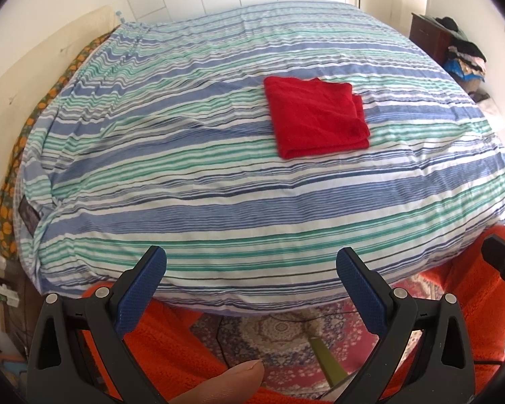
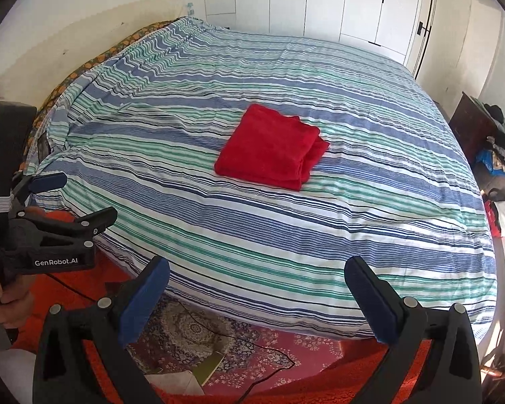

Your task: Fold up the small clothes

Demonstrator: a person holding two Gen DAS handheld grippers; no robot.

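1. Left tool (image 1: 250,262): my blue-padded fingers (image 1: 144,289) stand wide apart, nothing between them. It hangs off the near edge of the bed, over the rug. From the right wrist view I see it at far left (image 2: 80,198), jaws parted, gripped in a hand (image 2: 6,306).
2. Right tool (image 2: 256,269): fingers (image 2: 373,303) spread wide, empty, held off the near edge of the bed.
3. Thumb (image 1: 232,380): one tip shows at the bottom of the left wrist view, between the left tool's arms.
4. Orange cloth (image 1: 171,343): fuzzy, under both tools; what it belongs to I cannot tell.
5. Rug (image 1: 286,340): patterned pink, on the floor below the near edge of the bed, a thin black cable (image 2: 252,340) lying across it.
6. Bed (image 1: 185,181): covered by a blue, green and white striped duvet, somewhat wrinkled.
7. Red garment (image 1: 314,114): folded into a rough square, lying flat near the middle of the bed, well apart from both tools. Layered edges show on its right side.
8. Dark cabinet (image 2: 468,128): beyond the right edge of the bed, with a pile of clothes (image 2: 498,155) beside it.
9. White wardrobe doors (image 2: 320,0): along the wall past the far edge of the bed.
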